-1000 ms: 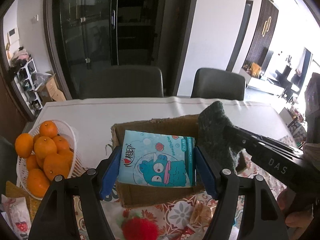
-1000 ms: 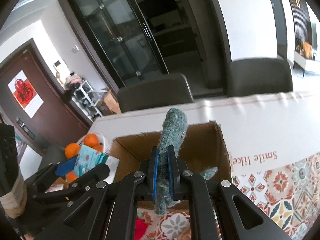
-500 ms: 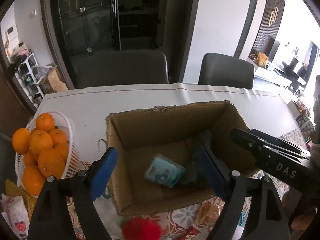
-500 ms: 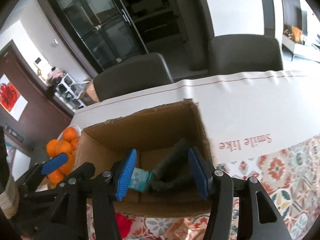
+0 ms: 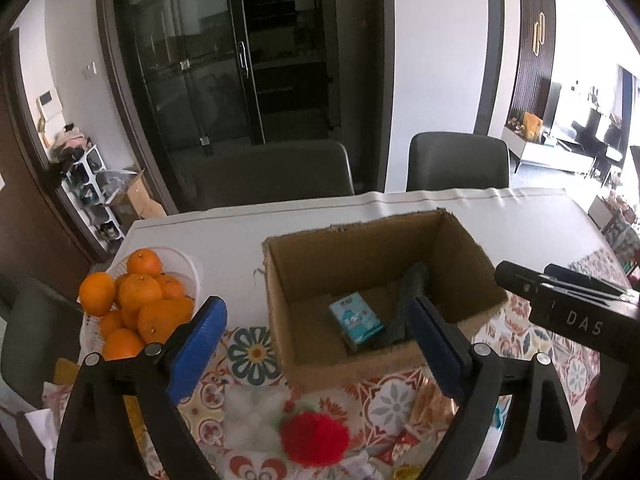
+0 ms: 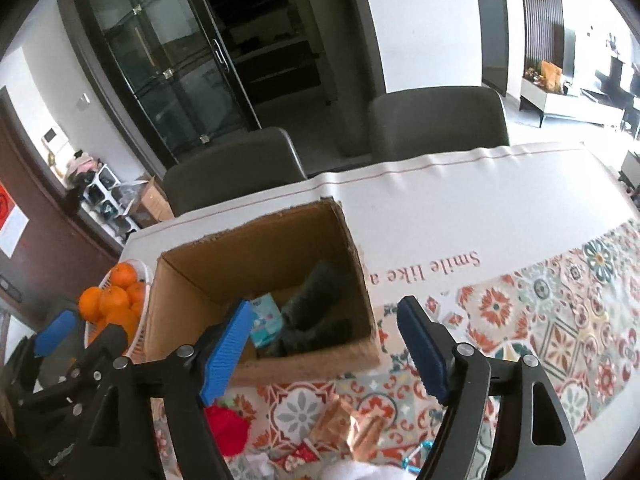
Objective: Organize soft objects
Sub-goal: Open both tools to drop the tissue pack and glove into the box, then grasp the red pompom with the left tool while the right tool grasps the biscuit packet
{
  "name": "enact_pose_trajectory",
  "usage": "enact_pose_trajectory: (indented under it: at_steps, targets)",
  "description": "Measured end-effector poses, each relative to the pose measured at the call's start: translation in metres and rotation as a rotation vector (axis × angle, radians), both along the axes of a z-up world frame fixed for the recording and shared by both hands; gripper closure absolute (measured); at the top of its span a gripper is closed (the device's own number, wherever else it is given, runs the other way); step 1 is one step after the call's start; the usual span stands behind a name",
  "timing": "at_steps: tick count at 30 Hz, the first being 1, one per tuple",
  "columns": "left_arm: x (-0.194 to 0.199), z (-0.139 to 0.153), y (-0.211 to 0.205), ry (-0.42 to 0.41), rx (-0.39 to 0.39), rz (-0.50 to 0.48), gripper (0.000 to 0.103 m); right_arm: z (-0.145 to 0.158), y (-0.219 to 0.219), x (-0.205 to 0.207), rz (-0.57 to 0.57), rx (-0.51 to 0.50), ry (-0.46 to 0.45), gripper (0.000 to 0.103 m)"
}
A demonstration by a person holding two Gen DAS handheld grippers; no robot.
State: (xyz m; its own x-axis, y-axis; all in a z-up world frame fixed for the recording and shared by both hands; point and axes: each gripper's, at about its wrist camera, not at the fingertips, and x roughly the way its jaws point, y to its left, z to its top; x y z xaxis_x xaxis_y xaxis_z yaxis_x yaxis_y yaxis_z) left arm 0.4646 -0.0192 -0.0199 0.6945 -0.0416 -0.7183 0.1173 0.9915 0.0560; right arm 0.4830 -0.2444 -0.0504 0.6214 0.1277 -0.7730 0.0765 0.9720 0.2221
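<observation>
Both tongs are spread wide with nothing between their blue pads: the left gripper [image 5: 316,344] hangs over the near side of the cardboard box [image 5: 460,248], and the right gripper [image 6: 328,348] hangs over the box's near right corner. Ahead of the left gripper, on the floor of the box, lies a light blue tissue pack [image 5: 356,322], and touching its right side is a dark green soft toy [image 5: 404,304] that leans up toward the far right wall. From the right gripper's view the same two things sit just beyond its left finger [image 6: 226,346], the pack partly hidden behind that finger. So two soft things are already put away, as far as can be judged. More seems left to do: just below the left gripper, on the patterned tablecloth [image 5: 256,356] near the box's front wall, sits a red fluffy pom-pom [image 5: 314,438] beside a white fluffy patch [image 5: 252,412], and below the right gripper lie a crinkled copper-coloured wrapper [image 6: 356,424] and some small bits I cannot identify. The pom-pom looks like the nearest next pick for either gripper. To the left of the left gripper a white basket [image 5: 180,258] of oranges [image 5: 138,294] stands apart from the box and probably plays no part.
</observation>
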Motion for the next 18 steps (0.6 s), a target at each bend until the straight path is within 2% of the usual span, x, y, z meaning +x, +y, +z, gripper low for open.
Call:
enact_pose_trajectory:
  at_steps: [5,9,18]
  targets:
    - [-0.019,-0.006,0.009,0.023,-0.004,0.009,0.008,0.002,0.007,-0.021,0.010,-0.035,0.004,0.020]
    - [-0.029,-0.016,0.017,0.056,-0.021,0.020,0.007,-0.001,0.015,-0.032,0.013,-0.062,0.019,0.019]
    - [-0.041,-0.050,0.026,0.154,-0.043,0.028,0.007,-0.032,0.023,-0.050,0.020,-0.073,0.104,0.019]
